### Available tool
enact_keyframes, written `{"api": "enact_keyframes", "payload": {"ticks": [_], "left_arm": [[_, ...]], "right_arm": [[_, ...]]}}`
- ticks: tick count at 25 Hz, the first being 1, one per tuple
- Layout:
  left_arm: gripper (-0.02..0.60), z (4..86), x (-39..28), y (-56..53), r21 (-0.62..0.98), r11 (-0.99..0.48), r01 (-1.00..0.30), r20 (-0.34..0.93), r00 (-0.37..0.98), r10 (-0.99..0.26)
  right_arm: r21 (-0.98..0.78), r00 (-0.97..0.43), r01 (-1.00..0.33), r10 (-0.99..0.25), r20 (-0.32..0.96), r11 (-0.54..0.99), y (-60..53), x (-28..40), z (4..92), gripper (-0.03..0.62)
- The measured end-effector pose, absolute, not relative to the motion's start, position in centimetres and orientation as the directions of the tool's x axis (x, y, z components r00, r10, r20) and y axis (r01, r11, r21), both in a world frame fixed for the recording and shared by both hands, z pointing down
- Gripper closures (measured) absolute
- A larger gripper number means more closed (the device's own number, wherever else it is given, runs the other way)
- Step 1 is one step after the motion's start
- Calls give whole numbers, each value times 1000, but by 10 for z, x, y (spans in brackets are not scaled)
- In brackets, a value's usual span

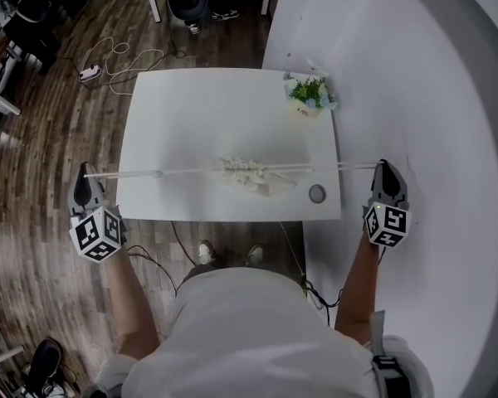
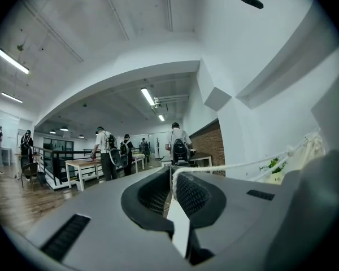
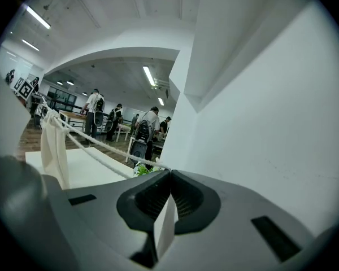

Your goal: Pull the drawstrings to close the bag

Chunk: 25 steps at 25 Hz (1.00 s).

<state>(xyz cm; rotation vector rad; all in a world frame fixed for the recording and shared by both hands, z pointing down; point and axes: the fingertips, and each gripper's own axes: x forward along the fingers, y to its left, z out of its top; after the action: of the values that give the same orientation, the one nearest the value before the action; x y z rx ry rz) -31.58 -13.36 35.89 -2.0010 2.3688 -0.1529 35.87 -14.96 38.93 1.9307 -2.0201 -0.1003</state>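
My left gripper (image 1: 85, 172) is clamped tight on the left drawstring (image 1: 149, 173), out past the table (image 1: 191, 106) edge at nine o'clock from the bag (image 1: 247, 175). My right gripper (image 1: 385, 167) is pinched on the right drawstring (image 1: 353, 166) at three o'clock. Both cords run taut and straight. The little cream cloth bag sits bunched at its mouth in the middle of the table, near the front edge. It looks light and floppy, so I reckon it will lift or slide rather than resist. The cord is thin, braided and soft. Gripping close to its ends, as I do, seems right, though it could slip through the pads.
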Motion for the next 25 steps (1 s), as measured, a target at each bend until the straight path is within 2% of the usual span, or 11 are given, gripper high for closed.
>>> {"api": "enact_keyframes", "payload": {"ticks": [13,25], "left_arm": [[562,340,-321,-114,-110,181,-977,12,-183,-983],[551,337,-312,-100,-149,171,-974,26,-176,-984]], "right_arm": [[237,-60,-963,-961,270,127,-147,349,411,557],[255,-81,-956,-964,252,147,-139,359,403,557]]}}
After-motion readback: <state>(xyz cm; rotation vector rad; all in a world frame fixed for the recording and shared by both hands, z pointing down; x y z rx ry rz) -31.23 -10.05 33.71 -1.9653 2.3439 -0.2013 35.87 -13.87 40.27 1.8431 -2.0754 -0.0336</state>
